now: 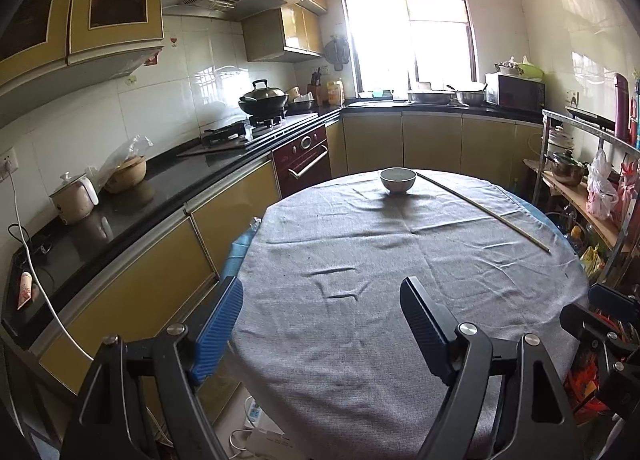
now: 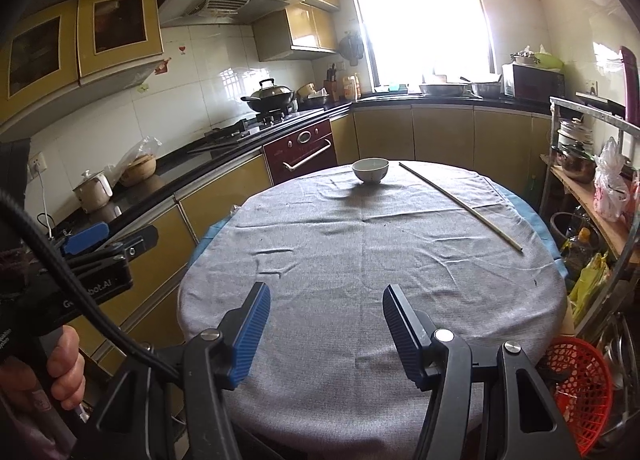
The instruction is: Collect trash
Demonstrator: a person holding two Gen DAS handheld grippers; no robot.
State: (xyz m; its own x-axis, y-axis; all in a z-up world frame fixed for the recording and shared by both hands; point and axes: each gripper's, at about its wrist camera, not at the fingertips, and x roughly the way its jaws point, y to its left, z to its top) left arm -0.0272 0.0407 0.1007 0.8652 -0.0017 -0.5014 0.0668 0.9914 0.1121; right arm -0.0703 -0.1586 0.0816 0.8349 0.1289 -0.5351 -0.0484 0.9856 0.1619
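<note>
A round table under a grey cloth [image 1: 360,320] [image 2: 340,252] fills both views. Near its far edge stands a white bowl [image 1: 397,179] [image 2: 370,170]. To the right of the bowl a long thin stick [image 1: 484,210] [image 2: 460,204] lies slantwise. My left gripper [image 1: 320,284] hangs open over the table's near left edge, with nothing between its blue pads. My right gripper [image 2: 326,290] is open over the near edge and also holds nothing. Each gripper shows in the other's view, the left [image 2: 116,236] and the right [image 1: 596,306]. No loose trash is plain on the cloth.
A black counter [image 1: 132,200] with a small cooker [image 1: 74,198], a bagged pot and a stove with a wok [image 1: 263,98] runs along the left. A metal shelf rack [image 2: 592,188] with bags and pots stands on the right, and a red basket [image 2: 576,384] sits below it. A power strip [image 1: 256,416] lies on the floor.
</note>
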